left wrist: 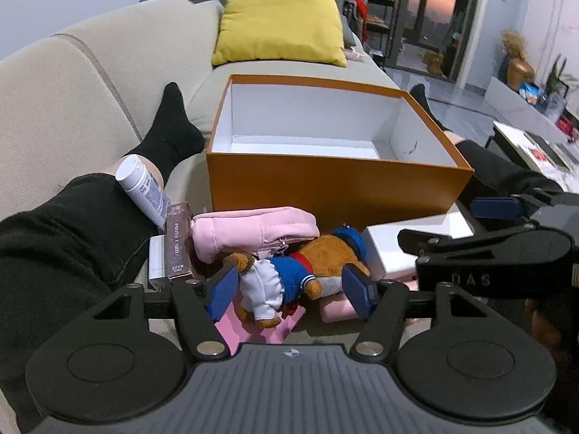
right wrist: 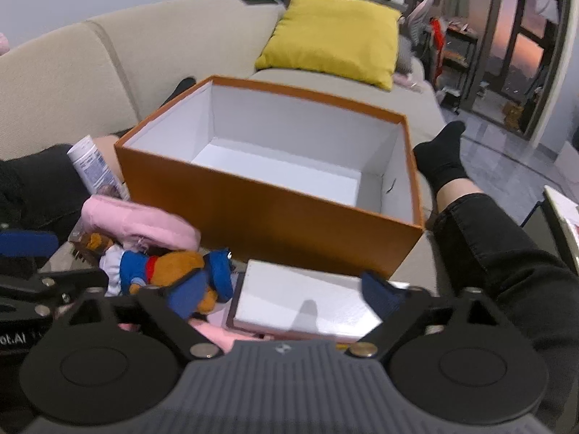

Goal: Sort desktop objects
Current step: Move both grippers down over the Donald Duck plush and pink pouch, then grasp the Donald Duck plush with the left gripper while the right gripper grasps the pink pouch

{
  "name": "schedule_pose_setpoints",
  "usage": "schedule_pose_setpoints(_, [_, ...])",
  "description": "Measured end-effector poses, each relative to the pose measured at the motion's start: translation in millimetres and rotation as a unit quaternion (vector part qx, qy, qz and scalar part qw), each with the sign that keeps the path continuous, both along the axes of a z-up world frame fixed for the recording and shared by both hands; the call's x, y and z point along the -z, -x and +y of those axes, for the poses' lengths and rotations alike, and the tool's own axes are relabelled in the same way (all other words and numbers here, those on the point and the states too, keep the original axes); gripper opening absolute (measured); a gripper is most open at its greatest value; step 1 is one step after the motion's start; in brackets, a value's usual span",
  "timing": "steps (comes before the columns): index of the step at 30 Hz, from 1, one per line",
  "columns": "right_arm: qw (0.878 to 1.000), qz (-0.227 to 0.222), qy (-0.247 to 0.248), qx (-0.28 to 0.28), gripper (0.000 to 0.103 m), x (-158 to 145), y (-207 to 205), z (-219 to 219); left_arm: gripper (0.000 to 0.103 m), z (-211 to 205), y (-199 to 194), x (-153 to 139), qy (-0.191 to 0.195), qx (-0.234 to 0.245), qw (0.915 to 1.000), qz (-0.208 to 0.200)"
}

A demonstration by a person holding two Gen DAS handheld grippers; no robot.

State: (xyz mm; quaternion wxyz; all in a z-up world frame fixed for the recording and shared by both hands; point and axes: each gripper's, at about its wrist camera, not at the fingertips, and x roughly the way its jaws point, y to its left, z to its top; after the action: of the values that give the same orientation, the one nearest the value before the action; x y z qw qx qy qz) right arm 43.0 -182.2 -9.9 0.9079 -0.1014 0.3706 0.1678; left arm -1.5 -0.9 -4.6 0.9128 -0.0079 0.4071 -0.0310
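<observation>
An open orange box (left wrist: 336, 188) with an empty white inside stands on the sofa; it also shows in the right wrist view (right wrist: 289, 224). In front of it lie a plush bear in a blue sailor suit (left wrist: 300, 271) (right wrist: 170, 271), a pink pouch (left wrist: 253, 231) (right wrist: 141, 224), a brown carton (left wrist: 178, 242), a white tube (left wrist: 143, 188) (right wrist: 96, 170) and a flat white box (left wrist: 416, 242) (right wrist: 307, 300). My left gripper (left wrist: 289, 291) is open, its fingers either side of the bear. My right gripper (right wrist: 289, 293) is open over the white box.
A yellow cushion (left wrist: 280, 23) leans on the beige sofa back (left wrist: 72, 90) behind the box. The person's legs in black trousers and socks (left wrist: 170, 126) (right wrist: 445, 159) lie on both sides of the box. A low table with clutter (left wrist: 535, 144) stands at right.
</observation>
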Motion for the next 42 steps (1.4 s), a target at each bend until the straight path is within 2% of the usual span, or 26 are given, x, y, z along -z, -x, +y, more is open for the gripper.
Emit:
schedule_pose_setpoints(1, [1.0, 0.008, -0.004, -0.007, 0.078, 1.5, -2.2, -0.6, 0.064, 1.2, -0.6, -0.2, -0.004, 0.006, 1.0, 0.002])
schedule_pose_setpoints(3, [0.999, 0.023, -0.015, -0.023, 0.072, 3.8, -6.5, 0.6, 0.062, 5.4, -3.2, -1.1, -0.014, 0.013, 0.9998, 0.005])
schedule_pose_setpoints(5, [0.998, 0.033, -0.019, -0.043, 0.065, 4.9, -11.5, 5.4, 0.055, 8.8, -6.5, -1.8, -0.029, 0.02, 0.9994, 0.006])
schedule_pose_setpoints(11, [0.991, 0.054, -0.015, -0.121, 0.055, 6.3, -26.4, 31.6, 0.055, 8.5, -23.7, 0.3, -0.092, 0.069, 0.9933, 0.01])
schedule_pose_setpoints(15, [0.989, 0.071, -0.009, -0.13, 0.054, 10.3, -39.2, 41.0, 0.055, 2.0, -36.1, 5.4, -0.145, 0.122, 0.9817, 0.016])
schedule_pose_setpoints(22, [0.984, 0.097, -0.012, -0.148, 0.054, 18.5, -53.7, 51.1, 0.056, -4.1, -56.9, 14.0, -0.184, 0.184, 0.9653, 0.023])
schedule_pose_setpoints(26, [0.983, 0.108, -0.003, -0.15, 0.054, 24.1, -60.2, 51.4, 0.059, -7.7, -66.4, 20.7, -0.206, 0.233, 0.9498, 0.035])
schedule_pose_setpoints(30, [0.982, 0.121, -0.01, -0.145, 0.055, 26.2, -68.4, 49.0, 0.059, -11.5, -75.1, 31.4, -0.236, 0.279, 0.9288, 0.059])
schedule_pose_setpoints(32, [0.981, 0.127, -0.015, -0.143, 0.055, 26.6, -71.4, 48.0, 0.06, -10.7, -81.0, 38.1, -0.242, 0.293, 0.9221, 0.072])
schedule_pose_setpoints(35, [0.981, 0.138, -0.025, -0.135, 0.055, 27.1, -74.8, 47.8, 0.059, -8.1, -90.9, 42.3, -0.237, 0.295, 0.9219, 0.082])
schedule_pose_setpoints(42, [0.979, 0.149, -0.037, -0.131, 0.055, 24.7, -73.7, 39.6, 0.058, 0.7, -90.5, 43.0, -0.215, 0.285, 0.9307, 0.082])
